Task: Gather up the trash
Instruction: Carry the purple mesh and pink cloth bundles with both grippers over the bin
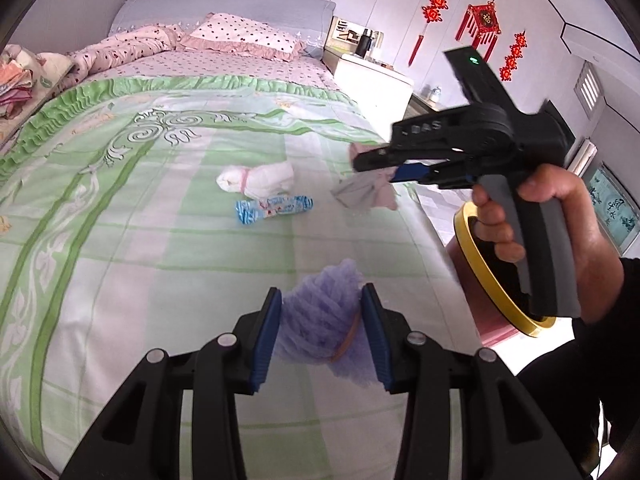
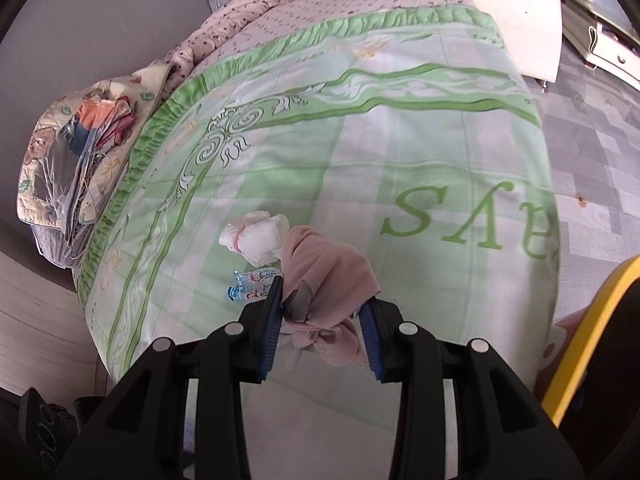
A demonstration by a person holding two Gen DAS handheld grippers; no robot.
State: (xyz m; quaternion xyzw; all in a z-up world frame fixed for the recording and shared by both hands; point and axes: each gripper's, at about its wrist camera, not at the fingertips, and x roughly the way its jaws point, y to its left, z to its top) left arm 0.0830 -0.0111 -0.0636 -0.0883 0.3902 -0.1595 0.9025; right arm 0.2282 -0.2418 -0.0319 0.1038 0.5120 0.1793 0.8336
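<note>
The left gripper [image 1: 320,332] is squeezing a purple mesh wad [image 1: 324,316] between its blue pads, a thin rubber band looped round the wad's lower side. Just off to its right, beside the bed [image 1: 120,264], a yellow-rimmed bin [image 1: 472,256] is standing with its mouth tilted toward the grippers.

The right gripper [image 2: 322,334] is clamping a pink and grey cloth bundle [image 2: 324,276], which is bunching up above its pads and drooping below them; in the left wrist view it is hanging clear of the bedspread. From this gripper, the bin's yellow rim is showing at the lower right, near at hand.

The step in hand looks like carrying both held pieces to the bin. To do it well, each gripper should be travelling over the mouth before loosening, since soft cloth and mesh are liable to snag on the pads or drape over the rim; letting go low and centred should help.

Farther ahead of both grippers, a blue printed wrapper [image 1: 274,207] and, just beyond it, a white crumpled tissue wad [image 1: 256,182] are lying on the bedspread, still to be collected. Beyond those, a dotted pillow [image 1: 244,34] is resting at the headboard.
</note>
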